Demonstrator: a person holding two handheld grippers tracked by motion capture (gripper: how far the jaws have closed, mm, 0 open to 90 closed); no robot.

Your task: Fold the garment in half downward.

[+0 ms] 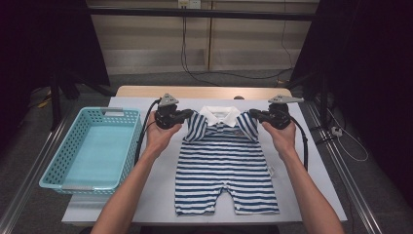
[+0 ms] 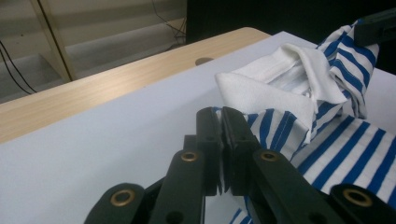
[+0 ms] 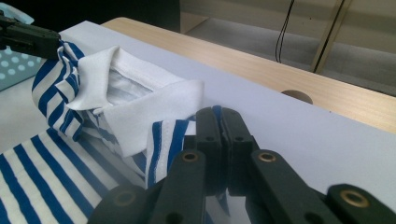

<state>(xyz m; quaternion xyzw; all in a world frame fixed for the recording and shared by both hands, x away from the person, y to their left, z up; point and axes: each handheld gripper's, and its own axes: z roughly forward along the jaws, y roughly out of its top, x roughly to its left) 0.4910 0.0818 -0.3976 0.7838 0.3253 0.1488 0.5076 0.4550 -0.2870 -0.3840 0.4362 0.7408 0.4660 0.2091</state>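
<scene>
Both grippers, left (image 1: 187, 115) and right (image 1: 253, 113), clamp the shoulders of a striped romper (image 1: 227, 165) on a white table (image 1: 311, 165), lifting its sleeves while the legs lie flat; a turquoise basket (image 1: 58, 170) sits left.

My two forearms reaching up from the near edge of the table, my left gripper (image 1: 181, 116) pointing inward, jaws clamped together, my right gripper (image 1: 257, 115) mirroring it toward the left, jaws likewise clamped, both hands level near the far edge
</scene>
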